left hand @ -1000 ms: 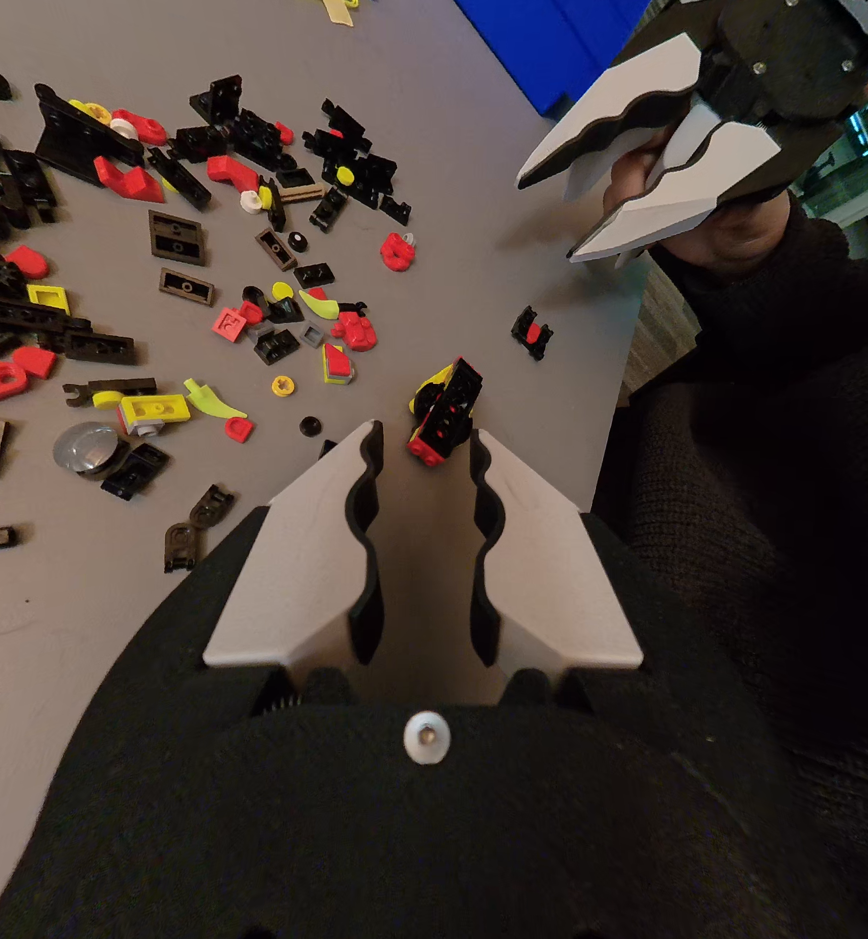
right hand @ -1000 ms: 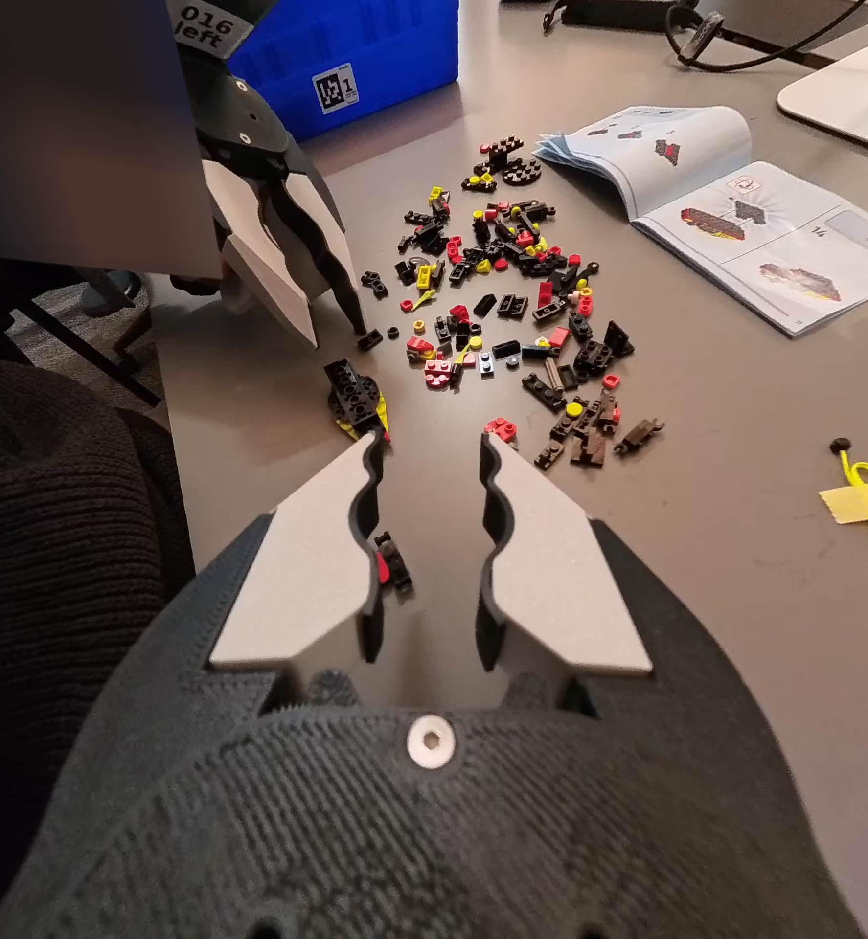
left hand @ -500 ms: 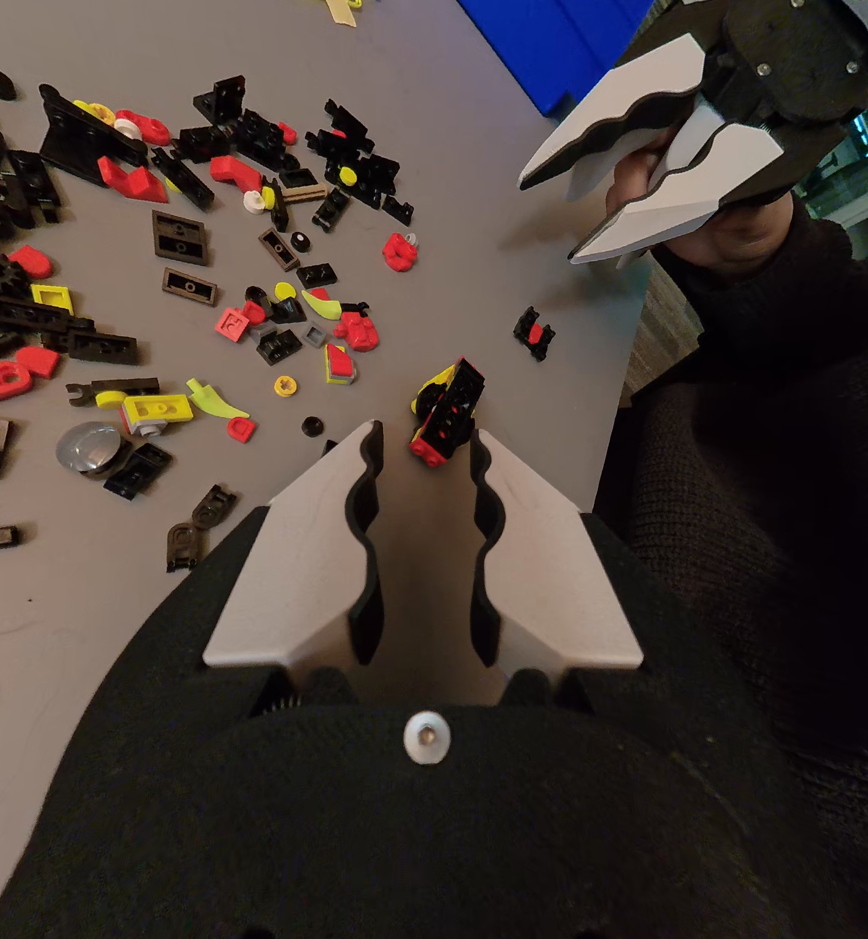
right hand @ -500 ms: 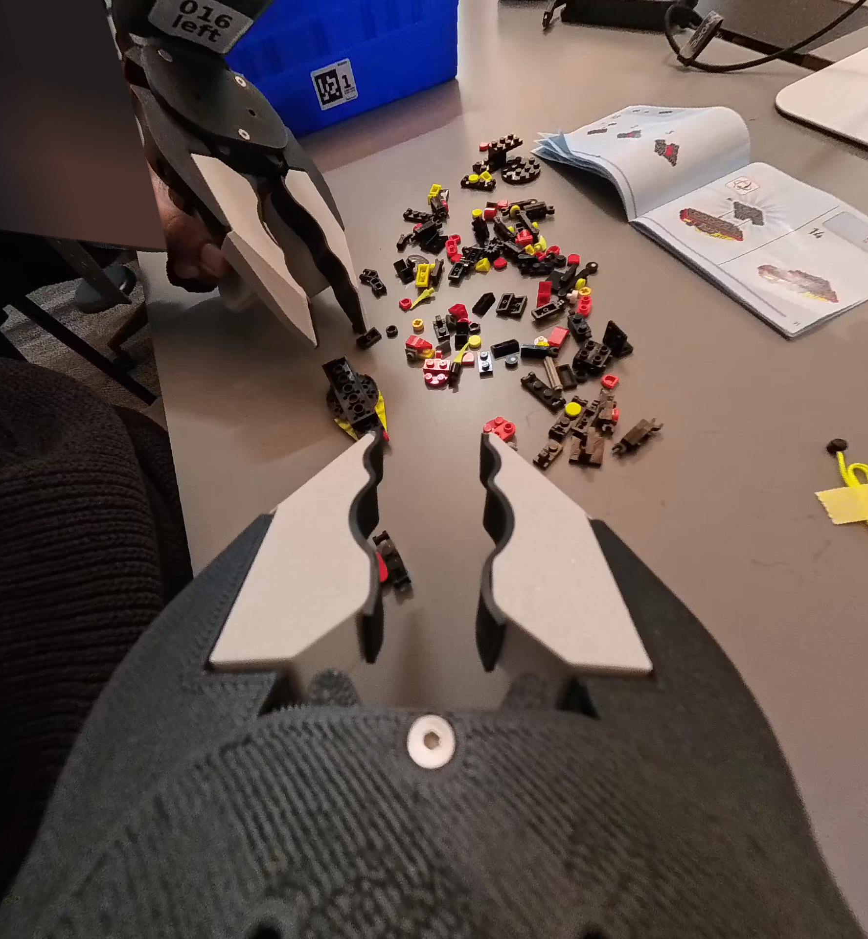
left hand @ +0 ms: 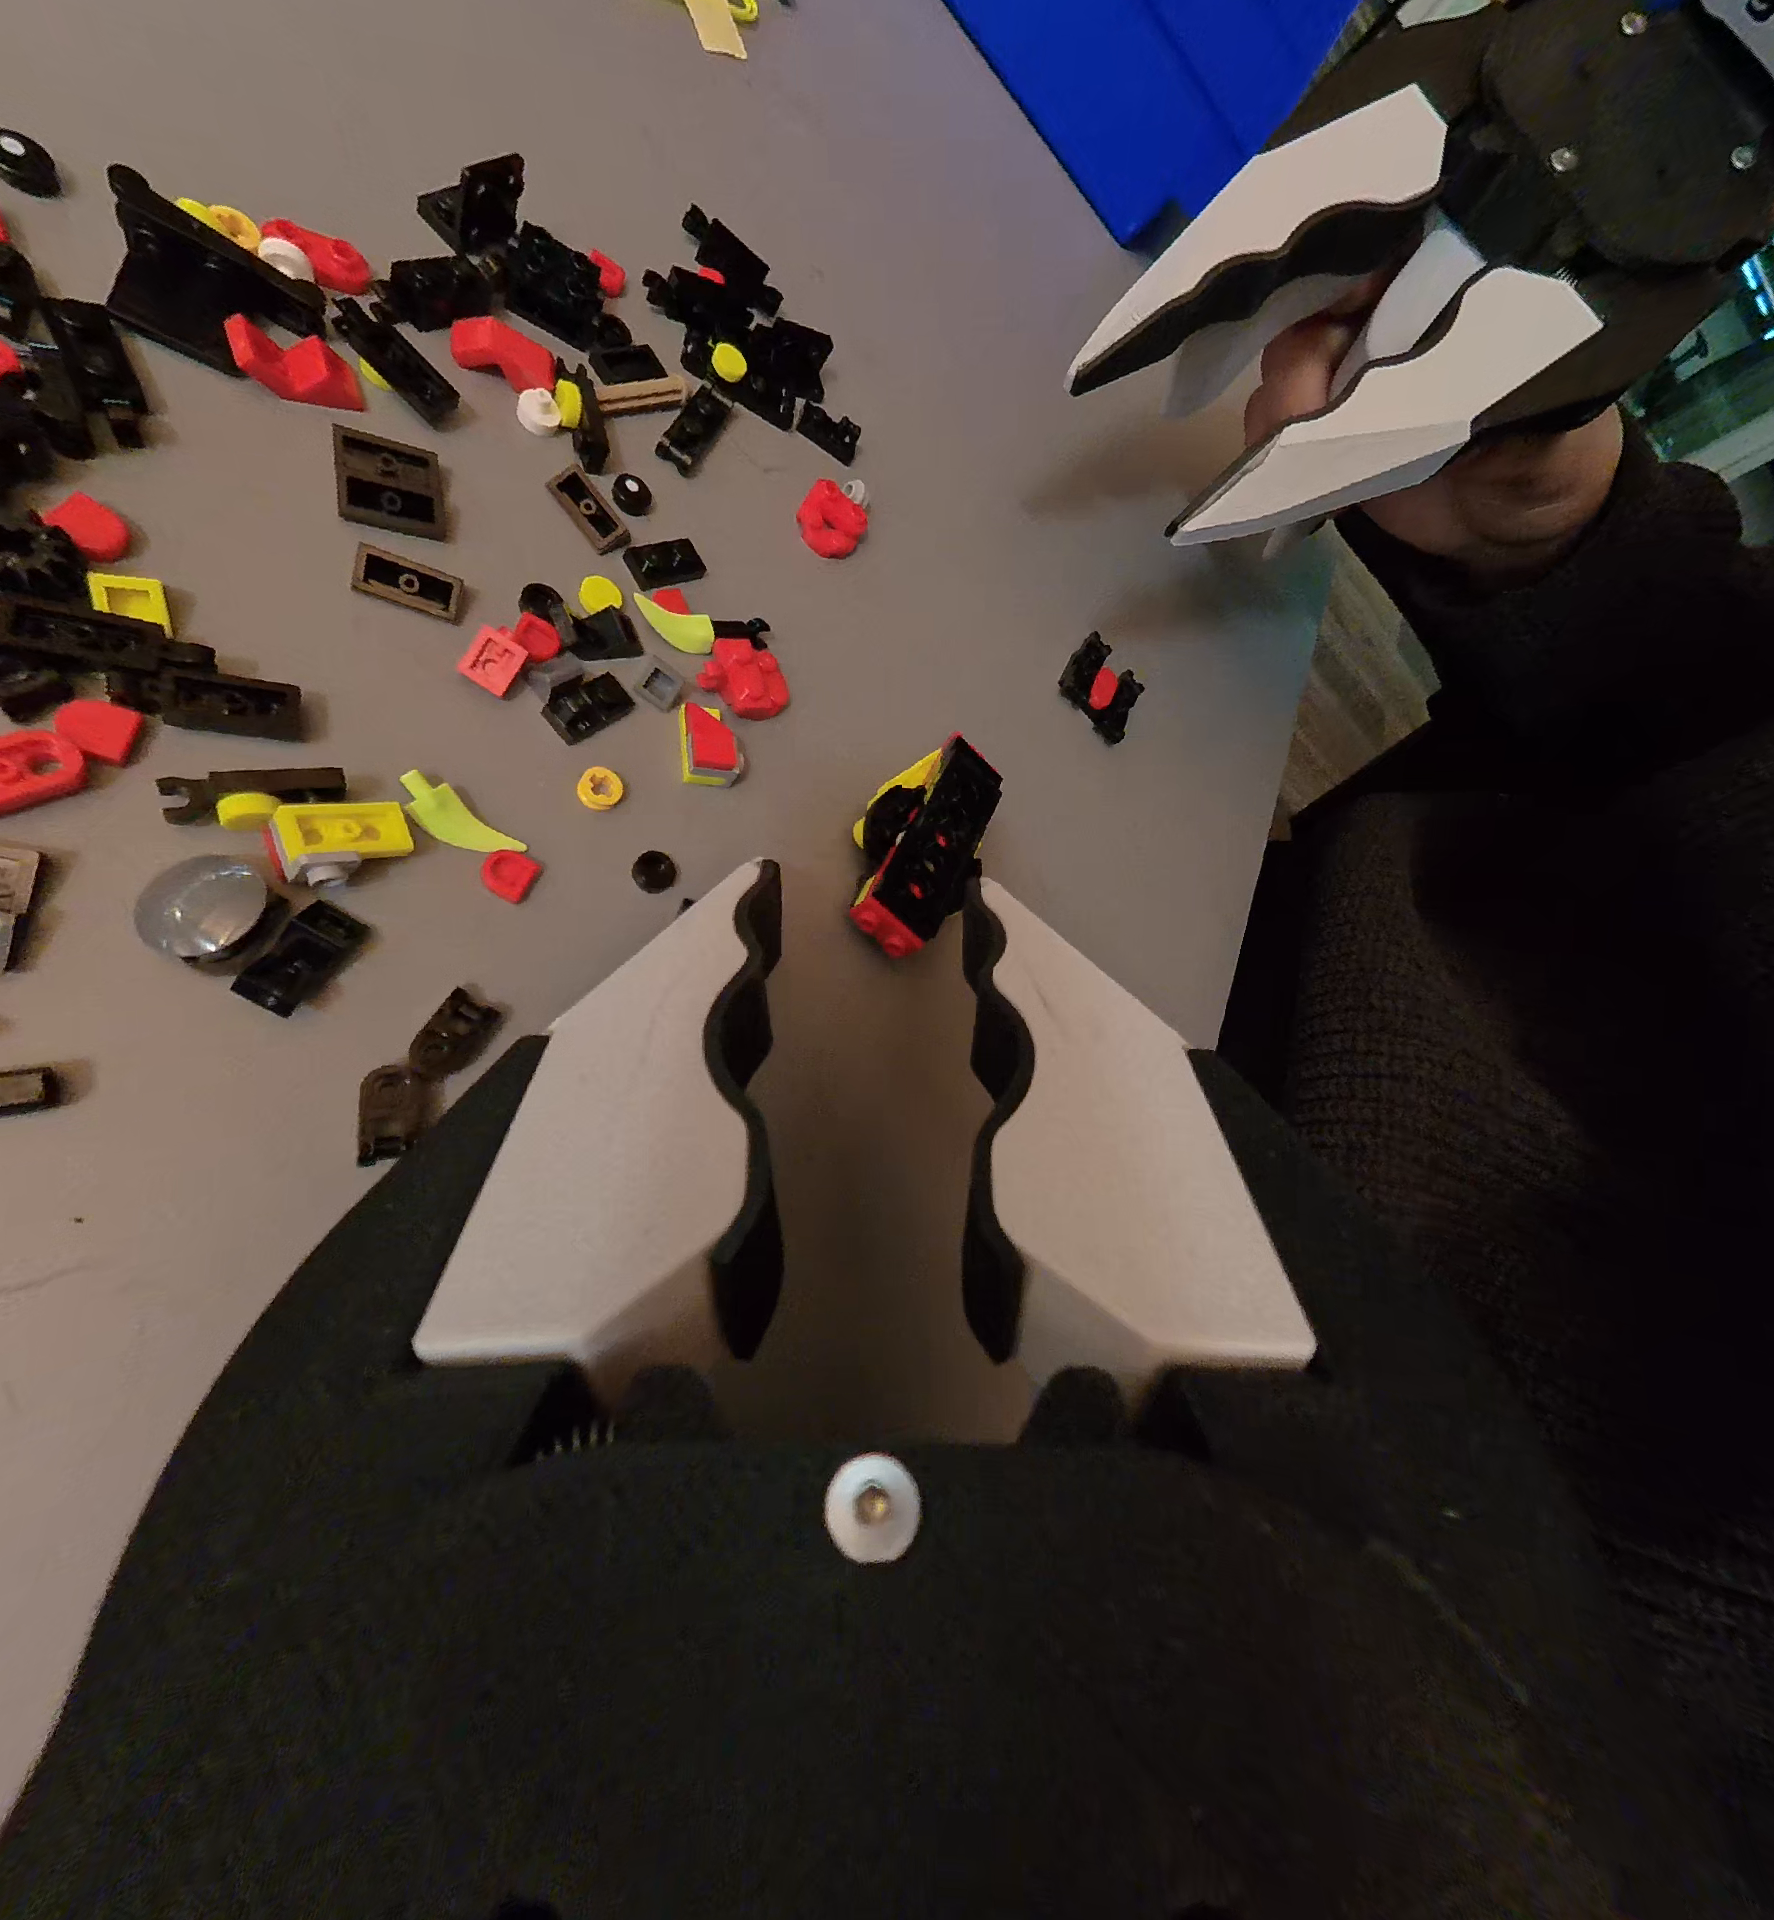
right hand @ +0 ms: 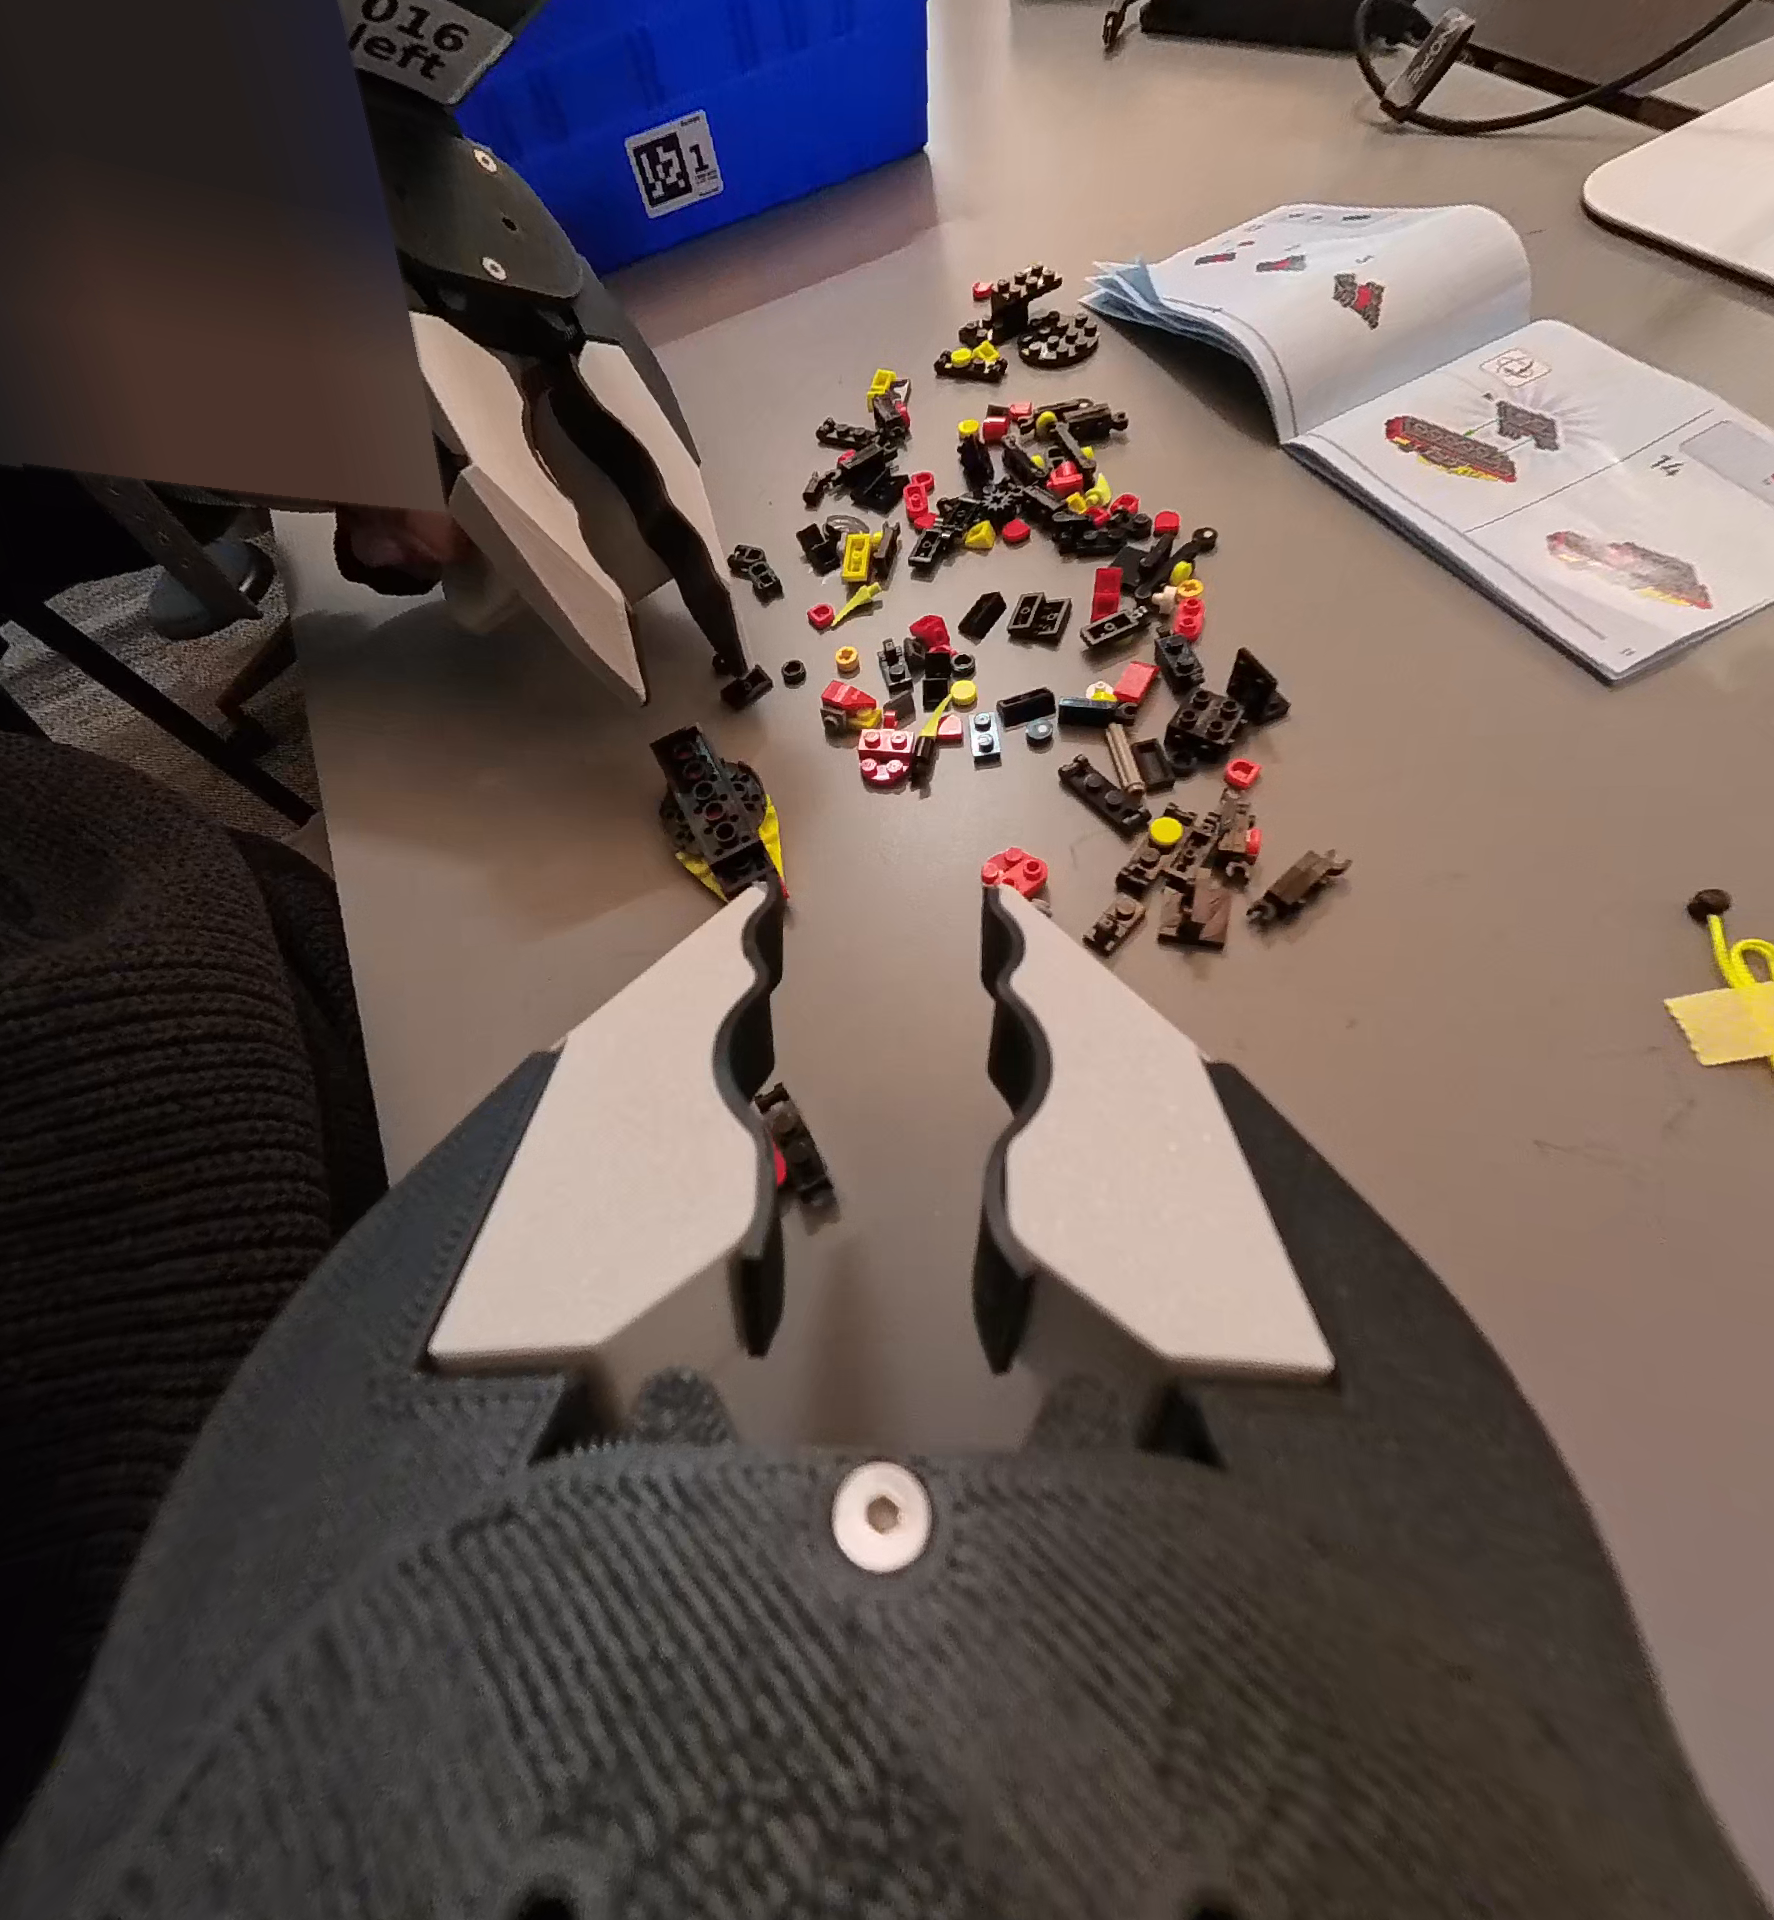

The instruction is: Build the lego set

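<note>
Both held above table (left hand: 1122, 852), jaws apart, empty: left gripper (left hand: 870, 891) just beside model (left hand: 930, 847), frame centre; right gripper (right hand: 881, 904) likewise.

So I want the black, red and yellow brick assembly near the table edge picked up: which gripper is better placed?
Probably the left gripper: open and empty, with the brick assembly just ahead of its fingertips. The right gripper, also open, hangs farther off.

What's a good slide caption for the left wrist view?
Open left gripper above a grey table, beside a black, red and yellow brick assembly; loose bricks scattered beyond.
</note>
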Demonstrator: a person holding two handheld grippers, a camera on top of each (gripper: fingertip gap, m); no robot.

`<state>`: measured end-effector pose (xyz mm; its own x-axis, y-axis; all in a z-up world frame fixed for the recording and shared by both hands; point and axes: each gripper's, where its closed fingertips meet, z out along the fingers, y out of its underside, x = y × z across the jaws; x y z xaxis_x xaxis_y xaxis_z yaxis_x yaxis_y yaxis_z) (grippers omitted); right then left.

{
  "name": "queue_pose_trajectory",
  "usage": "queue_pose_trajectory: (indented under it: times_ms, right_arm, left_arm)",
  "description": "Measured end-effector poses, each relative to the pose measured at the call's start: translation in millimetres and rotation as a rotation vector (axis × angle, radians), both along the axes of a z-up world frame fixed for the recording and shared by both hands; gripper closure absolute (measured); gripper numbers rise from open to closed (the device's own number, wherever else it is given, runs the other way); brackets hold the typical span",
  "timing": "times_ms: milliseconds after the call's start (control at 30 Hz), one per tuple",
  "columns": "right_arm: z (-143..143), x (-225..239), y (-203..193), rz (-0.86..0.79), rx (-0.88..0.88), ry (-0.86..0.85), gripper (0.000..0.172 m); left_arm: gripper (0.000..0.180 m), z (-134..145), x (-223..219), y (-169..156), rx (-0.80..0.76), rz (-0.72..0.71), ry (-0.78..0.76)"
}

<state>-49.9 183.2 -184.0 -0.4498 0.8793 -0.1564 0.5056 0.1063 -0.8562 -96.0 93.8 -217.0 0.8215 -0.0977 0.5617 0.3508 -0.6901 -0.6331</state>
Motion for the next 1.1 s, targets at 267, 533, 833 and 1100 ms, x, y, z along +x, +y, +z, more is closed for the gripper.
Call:
queue_pose_trajectory:
  times_ms: [267, 533, 833, 1100]
  right_arm:
    - [-1, -1, 2, -0.005, -0.008, -0.004, 0.135]
    - [0, -4, 7, -0.021, -0.056, -0.009, 0.135]
    - [-2, -11, 21, -0.067, -0.158, -0.030, 0.135]
    - [2, -18, 24, -0.058, -0.288, -0.029, 0.133]
  left_arm:
    - [0.147, 0, -3, 1, 0.003, 0.012, -0.012]
    - [0.147, 0, -11, 3, 0.011, 0.035, -0.042]
    - [0.146, 3, -21, 8, 0.045, 0.063, -0.108]
    - [0.144, 15, -7, 15, 0.138, -0.033, -0.109]
